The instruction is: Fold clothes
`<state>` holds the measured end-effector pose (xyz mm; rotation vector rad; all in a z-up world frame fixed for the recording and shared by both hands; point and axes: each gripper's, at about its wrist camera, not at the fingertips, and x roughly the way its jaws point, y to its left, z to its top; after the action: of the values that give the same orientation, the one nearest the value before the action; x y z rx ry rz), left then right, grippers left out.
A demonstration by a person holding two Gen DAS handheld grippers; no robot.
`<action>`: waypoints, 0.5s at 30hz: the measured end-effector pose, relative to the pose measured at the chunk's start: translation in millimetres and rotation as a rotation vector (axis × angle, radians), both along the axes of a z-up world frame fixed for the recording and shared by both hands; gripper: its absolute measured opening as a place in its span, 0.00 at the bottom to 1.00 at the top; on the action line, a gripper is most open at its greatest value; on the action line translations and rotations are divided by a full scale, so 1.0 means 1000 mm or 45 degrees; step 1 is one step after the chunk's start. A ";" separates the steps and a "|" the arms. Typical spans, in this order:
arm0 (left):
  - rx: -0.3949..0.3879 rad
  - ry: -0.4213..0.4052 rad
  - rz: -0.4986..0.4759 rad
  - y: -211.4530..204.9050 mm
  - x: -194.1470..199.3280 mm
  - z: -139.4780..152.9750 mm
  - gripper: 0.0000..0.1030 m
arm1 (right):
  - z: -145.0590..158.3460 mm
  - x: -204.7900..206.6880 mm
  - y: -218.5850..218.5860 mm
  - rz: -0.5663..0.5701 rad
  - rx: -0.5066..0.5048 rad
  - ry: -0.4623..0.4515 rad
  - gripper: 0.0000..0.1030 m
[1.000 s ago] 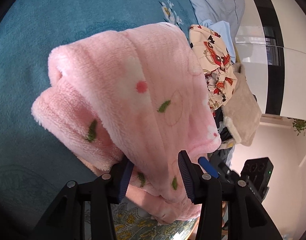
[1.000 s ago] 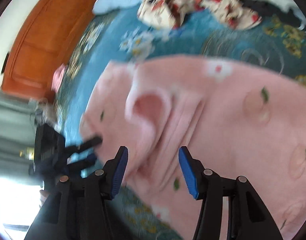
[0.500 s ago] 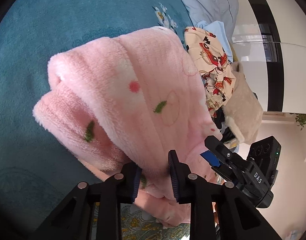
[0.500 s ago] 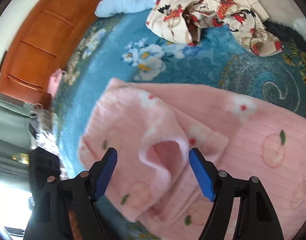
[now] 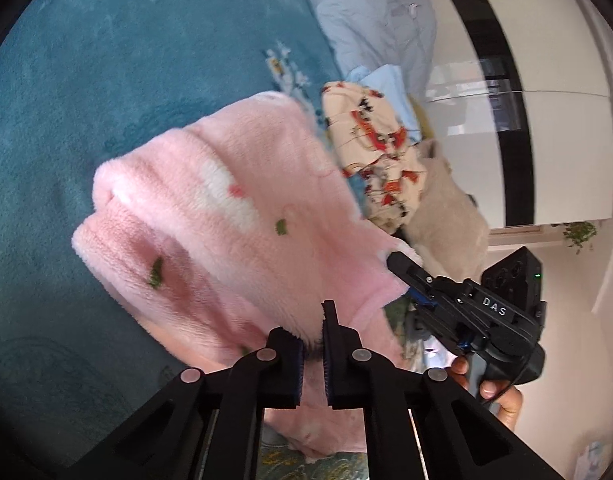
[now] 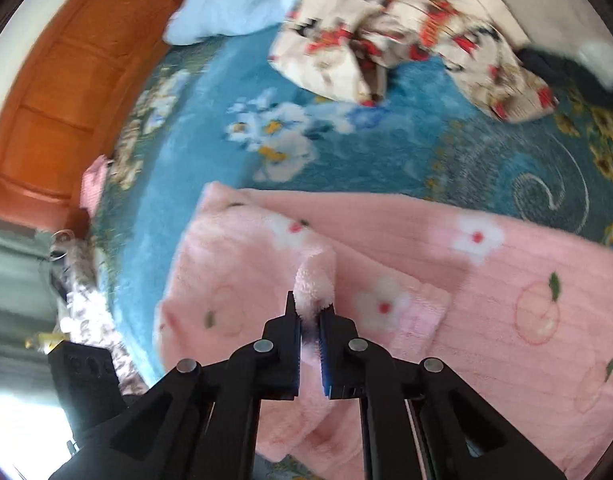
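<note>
In the left wrist view, the only legible writing was "DAS", white on the black body of the right gripper (image 5: pixel 406 270), which came in from the lower right with a hand (image 5: pixel 494 388) around its handle. Its tips touched the right-hand edge of the pink fleece garment (image 5: pixel 234 216). The left gripper (image 5: pixel 312 340) had its jaws pressed together on a fold of that pink fleece, pile showing between the blue pads. The garment was bunched over the teal blanket (image 5: pixel 106 80), its rolled hem toward the left. Wide bare blanket lay to the left and above it; to the right the cartoon-print garment (image 5: pixel 374 148) and a beige one (image 5: pixel 442 200) crowded close.

In the right wrist view nothing readable showed. The right gripper (image 6: pixel 310 332) pinched a raised tuft of the pink fleece garment (image 6: pixel 486 300), jaws closed on it. The garment spread flat to the right, its upper edge straight against the teal blanket (image 6: pixel 386 148). A band of open blanket separated it from the cartoon-print garment (image 6: pixel 406 28) above. The orange wooden headboard (image 6: pixel 66 80) bounded the far left.
</note>
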<state>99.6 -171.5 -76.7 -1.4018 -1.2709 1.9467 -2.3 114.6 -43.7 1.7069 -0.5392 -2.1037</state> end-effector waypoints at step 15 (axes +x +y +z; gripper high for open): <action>-0.159 -0.435 -0.178 0.030 0.001 -0.056 0.10 | -0.042 0.013 0.042 -0.138 0.152 -0.100 0.10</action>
<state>100.9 -141.9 -132.8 -1.8959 -1.1691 1.7710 10.7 157.1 -85.7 1.8722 -0.5501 -2.1907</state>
